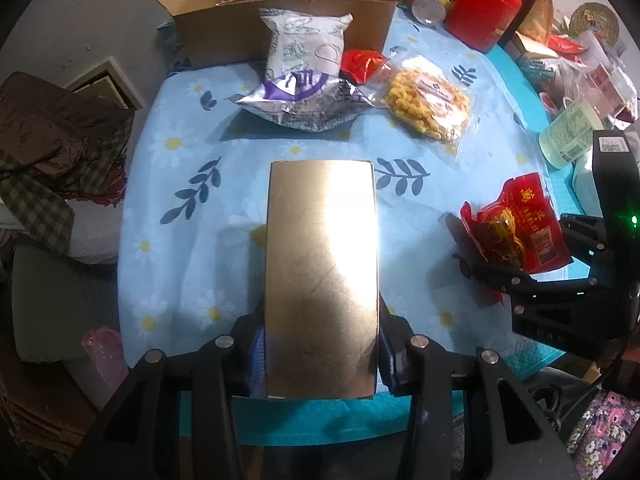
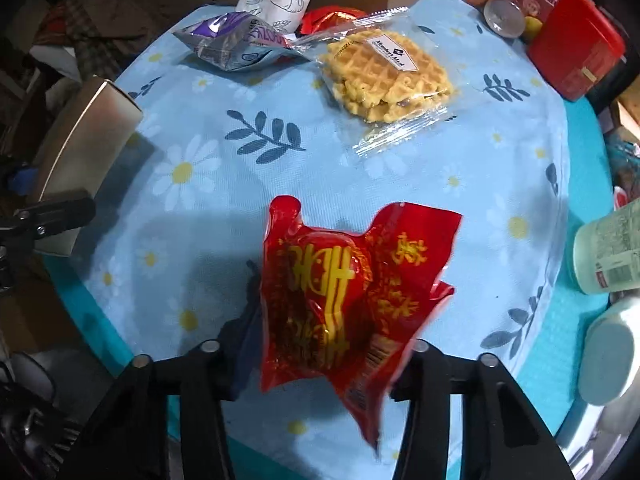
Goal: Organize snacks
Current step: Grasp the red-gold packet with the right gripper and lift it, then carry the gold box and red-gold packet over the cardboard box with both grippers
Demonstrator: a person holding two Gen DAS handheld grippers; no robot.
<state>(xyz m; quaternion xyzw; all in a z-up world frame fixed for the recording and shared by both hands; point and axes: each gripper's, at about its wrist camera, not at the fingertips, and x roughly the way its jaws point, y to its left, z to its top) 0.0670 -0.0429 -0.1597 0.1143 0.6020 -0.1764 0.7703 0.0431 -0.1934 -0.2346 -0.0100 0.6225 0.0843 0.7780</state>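
The worktop [image 1: 192,216] is covered by a pale blue cloth printed with daisies and dark leaf sprigs, laid over a turquoise under-layer that shows at the near and right edges. The left tongs [image 1: 322,350] are clamped on a flat gold box [image 1: 322,272], which is gripped by its two long sides and held above the cloth. The right tongs [image 2: 320,350] are clamped on a red snack packet [image 2: 340,300] with yellow characters, also clear of the cloth (its shadow falls to the left beneath it). At the far edge stands an open cardboard box [image 1: 288,16] with packets inside. Leaning against its front is a white and purple snack bag [image 1: 300,68]; beside that lie a small red packet [image 1: 362,64] and a clear bag of waffles [image 2: 384,76]. A red container [image 1: 482,10] and a glass jar [image 1: 428,8] stand at the far right corner, with a pale green bottle [image 1: 568,132] lying at the right edge. Off the left side, folded brown and checked fabric [image 1: 48,140] is heaped beside a grey wall.
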